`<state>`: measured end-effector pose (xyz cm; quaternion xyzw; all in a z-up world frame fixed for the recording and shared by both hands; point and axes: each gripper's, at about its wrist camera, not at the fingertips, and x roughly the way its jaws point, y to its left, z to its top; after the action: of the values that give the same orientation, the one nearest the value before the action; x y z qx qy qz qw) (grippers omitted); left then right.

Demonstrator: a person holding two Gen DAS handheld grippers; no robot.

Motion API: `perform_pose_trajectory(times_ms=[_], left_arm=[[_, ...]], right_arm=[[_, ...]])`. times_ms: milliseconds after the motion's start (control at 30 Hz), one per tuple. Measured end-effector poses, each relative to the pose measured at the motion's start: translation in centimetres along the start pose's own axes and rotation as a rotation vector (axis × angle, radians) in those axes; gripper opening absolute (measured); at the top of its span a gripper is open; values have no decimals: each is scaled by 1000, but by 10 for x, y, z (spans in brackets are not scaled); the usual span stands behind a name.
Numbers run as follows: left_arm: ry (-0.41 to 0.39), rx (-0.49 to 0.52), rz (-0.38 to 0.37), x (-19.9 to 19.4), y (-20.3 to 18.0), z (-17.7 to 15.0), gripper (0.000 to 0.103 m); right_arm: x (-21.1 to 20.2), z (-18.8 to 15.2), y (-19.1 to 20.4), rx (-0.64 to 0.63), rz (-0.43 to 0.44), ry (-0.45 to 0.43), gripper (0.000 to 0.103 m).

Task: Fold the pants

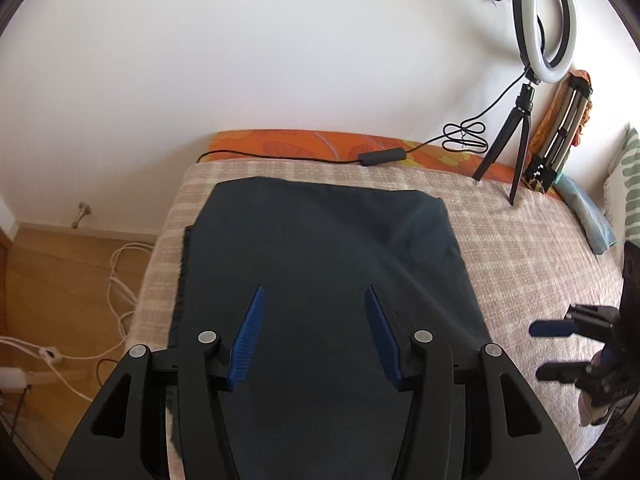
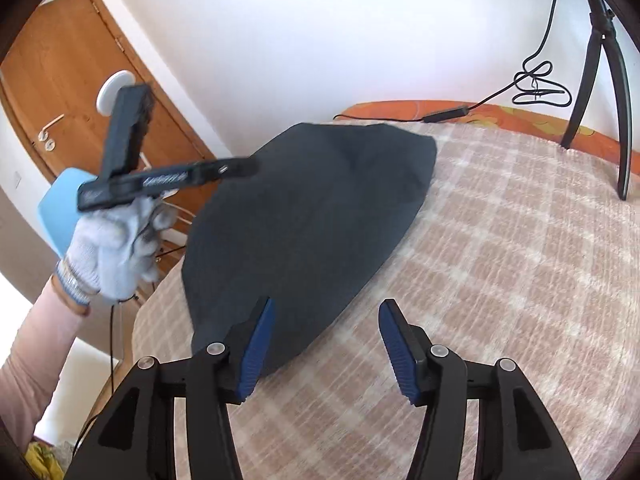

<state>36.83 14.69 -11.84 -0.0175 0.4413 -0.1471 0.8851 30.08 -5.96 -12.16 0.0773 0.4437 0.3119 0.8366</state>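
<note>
- The dark pants (image 1: 320, 248) lay folded into a compact flat bundle on the bed, on a beige checked blanket (image 1: 520, 240), toward the bed's left edge.
- The left gripper (image 1: 315, 300) hovered over the near part of the pants, its jaws spread wide with nothing between the blue pads (image 1: 250, 336).
- The right gripper (image 2: 326, 314) hung above the blanket just beside the near right edge of the pants (image 2: 304, 216); its jaws were likewise wide apart and empty, the left pad over the fabric's edge.
- In the right wrist view, a white-gloved left hand (image 2: 116, 240) gripped the left gripper's handle, raised over the bed's left side.
- A ring light (image 1: 546, 20) on a small black tripod (image 1: 516, 136) stood at the far end of the bed, its cable (image 1: 280, 156) trailing over an orange patterned sheet (image 1: 280, 142).
- A wooden door (image 2: 80, 92) showed on the left of the right wrist view.
</note>
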Motion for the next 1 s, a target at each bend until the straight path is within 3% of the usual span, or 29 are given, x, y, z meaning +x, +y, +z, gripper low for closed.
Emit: perform_pose_trajectory(times_ms=[267, 433, 533, 633, 833, 1000], left_arm=[[48, -108, 85, 6, 64, -51, 52], [-10, -217, -12, -3, 91, -45, 57], [18, -267, -148, 7, 100, -30, 74], [41, -260, -145, 25, 99, -17, 74], [114, -340, -251, 67, 107, -15, 75], [95, -323, -292, 71, 107, -13, 78]], right_arm=[[41, 61, -50, 150, -25, 21, 63], [67, 79, -61, 192, 20, 61, 64], [78, 80, -63, 197, 15, 76, 65], [82, 77, -63, 202, 27, 50, 68], [83, 73, -62, 188, 42, 37, 69], [86, 72, -60, 155, 66, 30, 69]])
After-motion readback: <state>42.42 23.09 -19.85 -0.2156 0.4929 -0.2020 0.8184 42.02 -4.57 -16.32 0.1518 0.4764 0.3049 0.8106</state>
